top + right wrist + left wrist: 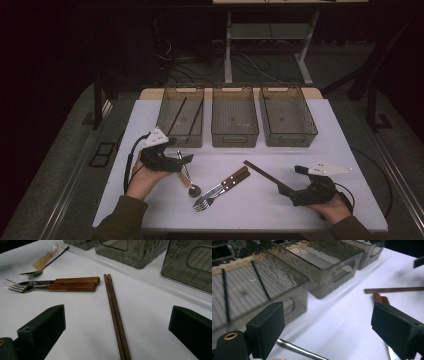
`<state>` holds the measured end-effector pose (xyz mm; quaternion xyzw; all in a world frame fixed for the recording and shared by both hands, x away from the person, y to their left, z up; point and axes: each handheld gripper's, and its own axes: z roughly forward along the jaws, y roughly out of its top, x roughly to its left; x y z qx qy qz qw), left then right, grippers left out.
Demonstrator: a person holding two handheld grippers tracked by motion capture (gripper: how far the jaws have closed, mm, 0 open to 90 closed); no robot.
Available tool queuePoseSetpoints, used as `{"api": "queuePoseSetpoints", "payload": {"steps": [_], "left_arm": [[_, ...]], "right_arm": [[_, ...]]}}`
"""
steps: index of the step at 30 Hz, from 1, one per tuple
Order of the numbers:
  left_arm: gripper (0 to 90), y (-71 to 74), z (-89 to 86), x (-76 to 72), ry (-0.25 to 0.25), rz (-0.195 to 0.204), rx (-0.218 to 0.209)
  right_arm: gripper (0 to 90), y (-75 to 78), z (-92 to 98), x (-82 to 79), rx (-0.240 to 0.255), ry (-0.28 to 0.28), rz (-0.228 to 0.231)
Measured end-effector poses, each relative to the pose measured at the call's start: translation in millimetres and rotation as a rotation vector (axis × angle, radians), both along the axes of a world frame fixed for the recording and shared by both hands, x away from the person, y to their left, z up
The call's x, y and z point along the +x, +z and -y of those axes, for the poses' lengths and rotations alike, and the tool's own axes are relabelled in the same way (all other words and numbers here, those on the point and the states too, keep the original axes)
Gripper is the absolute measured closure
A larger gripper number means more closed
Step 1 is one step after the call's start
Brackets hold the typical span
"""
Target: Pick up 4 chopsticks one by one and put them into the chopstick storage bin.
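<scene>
White table (300, 210) | chopsticks (261, 172) long axis diagonal, toward right tongs (289, 192)

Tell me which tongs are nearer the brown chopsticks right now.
Right. The right tongs sit at the near end of the brown chopsticks, which run between their open jaws in the right gripper view. The left tongs hover across the table, over the spoons, beyond the forks.

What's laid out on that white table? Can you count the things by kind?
Smoky transparent plastic bins: 3
Black chopsticks in the left bin: 2
Brown wooden chopsticks: 2
Wooden-handled metal forks: 2
Spoons: 2
Total: 11
</scene>
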<state>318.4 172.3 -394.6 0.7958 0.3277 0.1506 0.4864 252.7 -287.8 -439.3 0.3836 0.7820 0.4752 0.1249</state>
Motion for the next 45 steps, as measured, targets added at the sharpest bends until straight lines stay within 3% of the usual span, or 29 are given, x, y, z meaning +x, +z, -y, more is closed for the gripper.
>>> {"api": "queuePoseSetpoints", "payload": {"steps": [5, 9, 13, 19, 21, 24, 30, 35, 38, 45], "left_arm": [[6.6, -11.1, 1.8, -17.2, -0.02, -0.001, -0.007], [0.6, -18.0, 3.0, -27.1, -0.048, -0.03, -0.023], [0.0, -22.4, 4.4, -36.5, -0.075, -0.02, -0.013], [0.0, -30.8, 6.5, -47.5, -0.106, -0.015, -0.04], [0.0, -36.2, 9.1, -50.2, -0.118, -0.028, -0.037], [0.0, -40.7, 13.1, -53.1, -0.141, -0.033, 0.011], [0.0, -41.0, 14.3, -51.9, -0.169, -0.045, 0.017], [0.0, -41.6, 15.9, -51.8, -0.182, -0.06, 0.022], [0.0, -41.4, 15.5, -51.9, -0.187, -0.058, 0.035], [0.0, -41.7, 16.0, -51.7, -0.195, -0.067, 0.038]], "right_arm": [[0.5, 0.5, 0.1, -0.5, 0.0, -0.002, 0.0], [0.5, 0.3, 0.0, -0.5, -0.005, 0.0, -0.001], [0.5, 0.5, 0.2, -0.9, -0.003, -0.001, 0.002], [0.5, 1.2, 0.4, -1.5, -0.004, -0.002, 0.004], [0.5, 1.9, 0.9, -1.5, -0.006, 0.0, 0.007], [0.5, 3.6, 1.8, -1.3, -0.011, 0.004, 0.007], [0.5, 12.0, 6.3, -0.2, -0.036, 0.027, 0.012], [0.6, 15.9, 12.9, 3.1, -0.065, 0.017, -0.01], [13.6, 16.1, 18.5, 3.0, -0.085, 0.038, -0.03], [26.5, 14.2, 25.0, 3.4, -0.127, 0.06, -0.066]]}}
